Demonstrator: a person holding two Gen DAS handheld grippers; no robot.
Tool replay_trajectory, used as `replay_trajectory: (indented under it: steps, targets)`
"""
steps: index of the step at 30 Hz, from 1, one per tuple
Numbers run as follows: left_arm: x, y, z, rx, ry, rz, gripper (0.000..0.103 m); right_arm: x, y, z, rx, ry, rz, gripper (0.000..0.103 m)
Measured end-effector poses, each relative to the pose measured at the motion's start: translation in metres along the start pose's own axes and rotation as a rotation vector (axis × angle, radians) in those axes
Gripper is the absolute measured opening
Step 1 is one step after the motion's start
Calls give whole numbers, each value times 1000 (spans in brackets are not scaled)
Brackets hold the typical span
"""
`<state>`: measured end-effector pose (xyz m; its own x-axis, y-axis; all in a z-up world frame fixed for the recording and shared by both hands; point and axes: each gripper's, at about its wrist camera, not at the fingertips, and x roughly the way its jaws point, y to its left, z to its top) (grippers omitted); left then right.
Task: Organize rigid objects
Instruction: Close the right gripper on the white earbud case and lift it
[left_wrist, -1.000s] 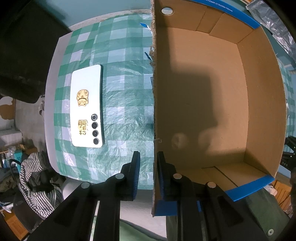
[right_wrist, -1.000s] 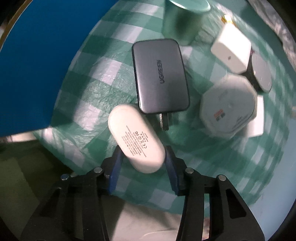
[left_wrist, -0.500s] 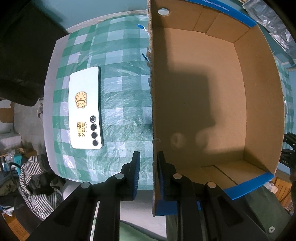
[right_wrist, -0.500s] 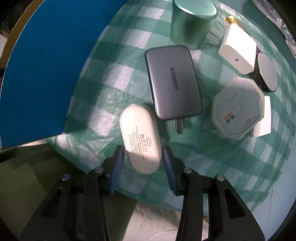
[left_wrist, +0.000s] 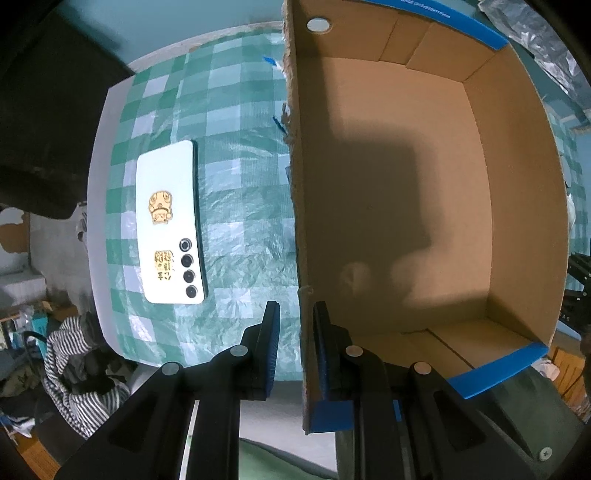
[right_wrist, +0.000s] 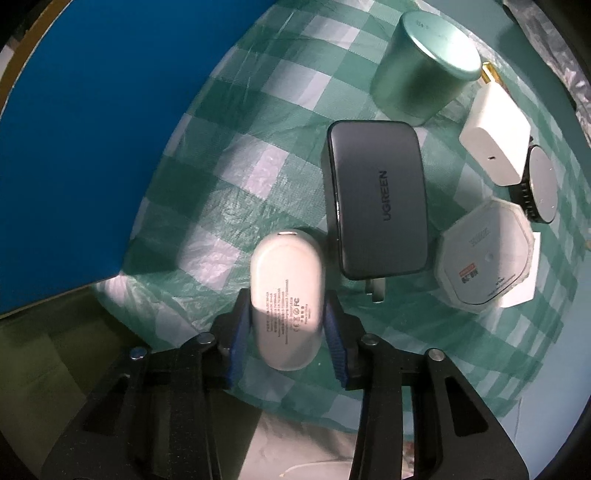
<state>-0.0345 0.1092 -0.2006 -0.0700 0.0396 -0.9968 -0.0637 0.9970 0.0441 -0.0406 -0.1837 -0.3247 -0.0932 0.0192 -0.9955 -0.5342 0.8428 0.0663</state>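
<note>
In the lower middle of the right wrist view, the right gripper (right_wrist: 287, 319) is clenched on the white oval case (right_wrist: 285, 297), its blue pads on the two long flat sides; the case looks light, stiff and smooth, so it may slip if held near the rounded end. In the left wrist view, the left gripper (left_wrist: 296, 352) straddles the near wall of the cardboard box (left_wrist: 524, 206), but I cannot tell if it presses the wall.

The grey charger (right_wrist: 378, 201) at the centre right of the right wrist view reads "UGREEN" along its top face. The white oval case (right_wrist: 286, 299) at the lower centre carries small grey print with certification marks, too fine to read. The white octagonal box (right_wrist: 485, 254) at the right has a red label, illegible. In the left wrist view, the phone (left_wrist: 170, 227) at the left bears two gold stickers, the lower with unreadable characters. White print on the blue edge of the cardboard box (left_wrist: 428, 4) at the top is too small to read.
</note>
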Motion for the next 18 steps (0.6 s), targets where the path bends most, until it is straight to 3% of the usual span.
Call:
replay_trajectory:
  steps: [5,11,18]
  targets:
    - [0,-2,1,9,7,7,18,-15,-2,-10,16,-34,27,37]
    - [-1,-3,1,16,8,0,11,-29,3,-15,28,-84,41,37]
    - [-4,-3,2,15,4,-7,8,-77,-16,6,43,-140,57,37]
